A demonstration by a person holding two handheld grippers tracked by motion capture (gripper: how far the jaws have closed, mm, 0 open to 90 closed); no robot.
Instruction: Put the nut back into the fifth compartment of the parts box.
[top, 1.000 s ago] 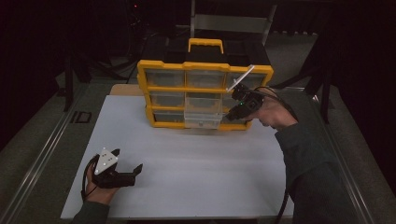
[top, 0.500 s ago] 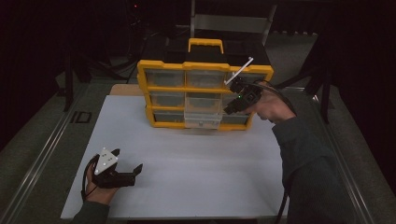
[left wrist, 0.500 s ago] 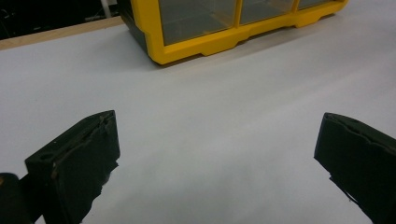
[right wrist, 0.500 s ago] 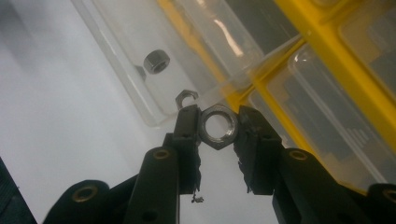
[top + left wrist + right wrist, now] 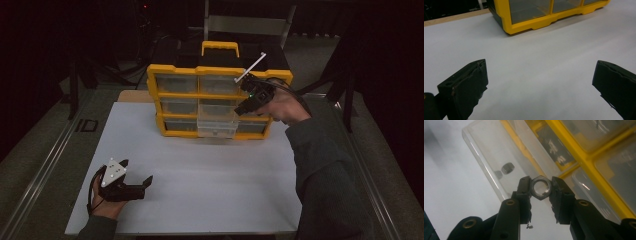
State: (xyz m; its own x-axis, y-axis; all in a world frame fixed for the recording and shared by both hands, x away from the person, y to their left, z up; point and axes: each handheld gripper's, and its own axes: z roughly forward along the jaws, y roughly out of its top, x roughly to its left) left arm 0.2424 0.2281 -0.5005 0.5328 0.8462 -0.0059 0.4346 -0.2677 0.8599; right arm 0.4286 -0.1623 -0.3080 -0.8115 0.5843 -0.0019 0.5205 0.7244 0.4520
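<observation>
the left gripper [image 5: 131, 181] rests low on the white table [image 5: 210, 185] at the near edge, jaws wide and empty. farther off, the right gripper [image 5: 541, 188] pinches a steel hex nut [image 5: 541, 187] above the pulled-out clear drawer [image 5: 499, 167] of the yellow parts organizer [image 5: 170, 95], where another nut [image 5: 507, 168] lies

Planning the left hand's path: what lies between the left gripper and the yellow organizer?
Only bare white table lies between the left gripper and the yellow organizer, as the left gripper view shows.

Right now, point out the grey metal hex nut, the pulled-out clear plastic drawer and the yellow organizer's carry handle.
grey metal hex nut [image 5: 541, 188], right gripper view, its rim between the jaws.
clear plastic drawer [image 5: 217, 128], high view, front wall.
yellow carry handle [image 5: 220, 45], high view, top bar.
</observation>
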